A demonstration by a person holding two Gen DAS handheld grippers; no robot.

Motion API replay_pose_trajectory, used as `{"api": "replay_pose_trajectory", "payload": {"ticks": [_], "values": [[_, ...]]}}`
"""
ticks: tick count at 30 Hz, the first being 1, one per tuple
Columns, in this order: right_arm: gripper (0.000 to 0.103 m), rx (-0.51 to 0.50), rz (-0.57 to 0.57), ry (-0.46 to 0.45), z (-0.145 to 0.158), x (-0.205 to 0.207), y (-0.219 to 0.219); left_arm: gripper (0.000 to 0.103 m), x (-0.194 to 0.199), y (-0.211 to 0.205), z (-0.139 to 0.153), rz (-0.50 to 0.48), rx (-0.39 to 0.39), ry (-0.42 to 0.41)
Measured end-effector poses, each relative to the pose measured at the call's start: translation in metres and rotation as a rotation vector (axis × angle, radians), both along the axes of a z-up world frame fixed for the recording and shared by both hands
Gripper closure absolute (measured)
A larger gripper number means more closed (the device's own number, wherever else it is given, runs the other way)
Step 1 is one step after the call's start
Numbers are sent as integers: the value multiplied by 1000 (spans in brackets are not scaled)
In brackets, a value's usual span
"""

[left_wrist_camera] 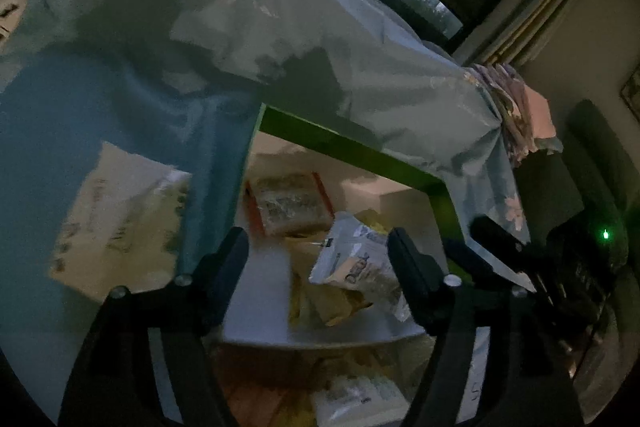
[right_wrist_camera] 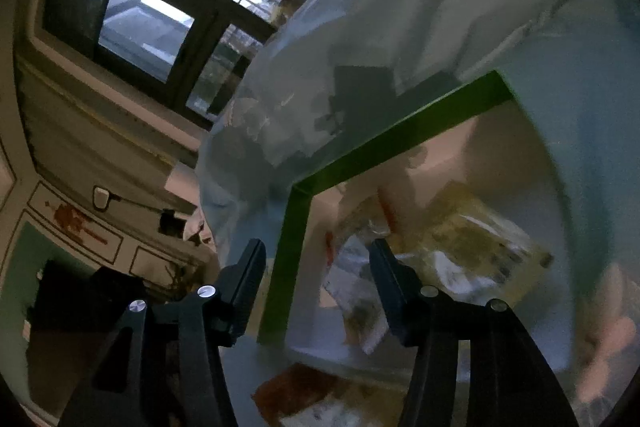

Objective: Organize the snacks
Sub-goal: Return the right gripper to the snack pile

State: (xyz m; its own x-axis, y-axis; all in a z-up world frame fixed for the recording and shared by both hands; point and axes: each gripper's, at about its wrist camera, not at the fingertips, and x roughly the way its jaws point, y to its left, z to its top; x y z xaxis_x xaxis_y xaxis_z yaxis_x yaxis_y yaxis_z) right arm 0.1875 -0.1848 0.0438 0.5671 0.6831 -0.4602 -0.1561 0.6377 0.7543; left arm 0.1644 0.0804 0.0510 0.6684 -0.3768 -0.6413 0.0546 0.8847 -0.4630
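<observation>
A green-framed shelf (left_wrist_camera: 344, 143) stands under a pale blue cloth (left_wrist_camera: 280, 27). On its white board (left_wrist_camera: 260, 307) a grey-white snack bag (left_wrist_camera: 356, 259) leans tilted on yellowish packets (left_wrist_camera: 324, 303), and a clear packet with red edges (left_wrist_camera: 288, 203) lies behind. My left gripper (left_wrist_camera: 318, 239) is open in front of the board, its fingers to either side of the grey-white bag, with no squeeze on it. My right gripper (right_wrist_camera: 316, 267) is open too, and the green post (right_wrist_camera: 288, 259) stands between its fingers. Blurred behind it are a grey-white bag (right_wrist_camera: 352, 287) and a yellow-green packet (right_wrist_camera: 472, 239).
More packets lie on a lower level (left_wrist_camera: 352, 395), among them an orange one (right_wrist_camera: 296, 391). A pale printed pack (left_wrist_camera: 120, 223) shows against the cloth at left. Folded patterned fabric (left_wrist_camera: 516, 107) sits on the shelf's right corner. Dark furniture with a green light (left_wrist_camera: 606, 235) stands to the right.
</observation>
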Motion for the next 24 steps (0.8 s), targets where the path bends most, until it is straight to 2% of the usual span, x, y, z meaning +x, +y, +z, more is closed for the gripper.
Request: {"api": "replay_pose_trajectory", "payload": {"ticks": [4,6,7,13,17,24], "values": [[47,9,-17,7,-1,-23,-21,27,-24,6,13,24,48,-19],[47,18,-19,13,-1,-32,-26,18,-35,8,17,41,69,-22],[47,18,-19,14,-2,-38,-29,17,-42,10,19,53,79,-23],[43,20,7,20,-5,-65,-37,16,-80,23,21,103,115,-14],[43,41,32,19,-8,-84,-40,16,-103,26,14,121,146,0],[42,82,105,35,-18,-115,-31,16,-131,29,-12,116,129,48]]}}
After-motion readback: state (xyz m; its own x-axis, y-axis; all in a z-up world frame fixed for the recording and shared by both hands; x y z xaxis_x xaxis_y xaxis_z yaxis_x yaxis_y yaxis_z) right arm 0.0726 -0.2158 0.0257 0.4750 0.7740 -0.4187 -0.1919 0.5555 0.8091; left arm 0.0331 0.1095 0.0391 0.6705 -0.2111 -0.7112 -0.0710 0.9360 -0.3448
